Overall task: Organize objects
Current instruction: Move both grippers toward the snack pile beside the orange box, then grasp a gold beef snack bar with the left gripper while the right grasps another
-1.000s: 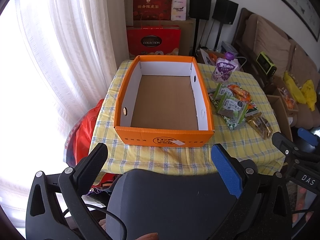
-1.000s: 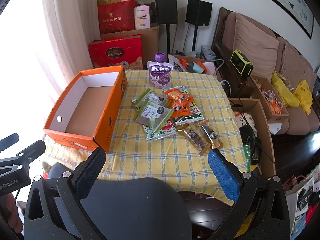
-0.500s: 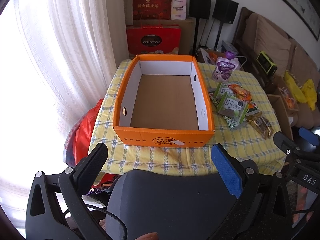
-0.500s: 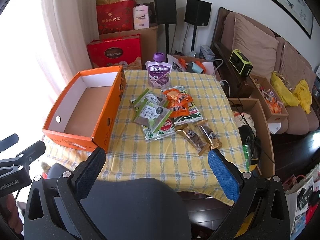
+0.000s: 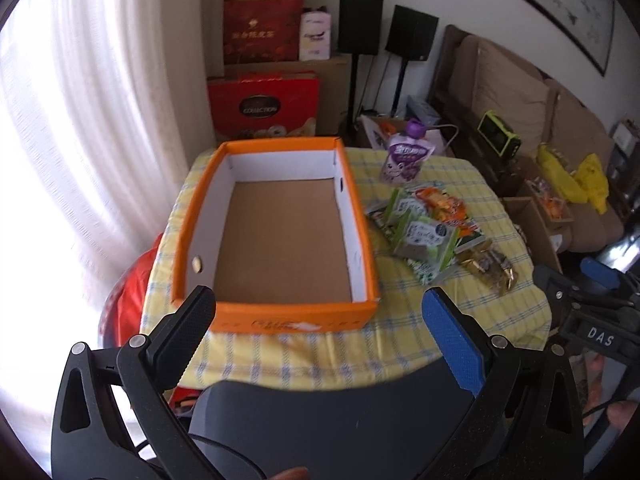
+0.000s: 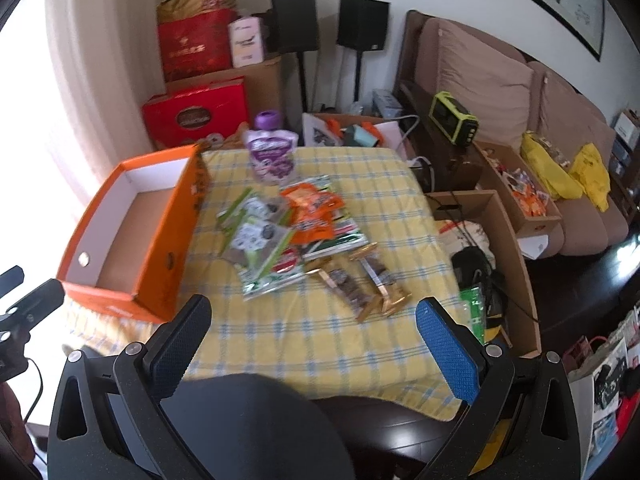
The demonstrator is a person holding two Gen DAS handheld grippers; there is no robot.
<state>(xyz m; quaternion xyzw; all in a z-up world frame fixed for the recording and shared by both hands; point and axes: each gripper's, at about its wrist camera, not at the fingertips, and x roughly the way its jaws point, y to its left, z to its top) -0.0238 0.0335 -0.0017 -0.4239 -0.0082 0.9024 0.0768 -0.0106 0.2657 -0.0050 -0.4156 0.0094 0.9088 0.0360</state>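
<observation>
Print on the snack packets is blurred, unreadable.

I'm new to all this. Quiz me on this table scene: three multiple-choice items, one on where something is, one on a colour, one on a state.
1. Where do the snack packets lie?
A. inside the orange box
B. on the checked tablecloth beside the box
C. on the sofa

2. What colour is the cap of the drink pouch?
A. purple
B. green
C. red

3. What is the state of the orange box?
A. full of packets
B. shut with a lid
C. open, nothing in it

Answers: 1 B, the packets rest on the yellow tablecloth to the right of the box. 2 A, the cap on top is purple. 3 C, its bare brown floor shows. Both the left tongs and the right tongs stand open, holding nothing.
</observation>
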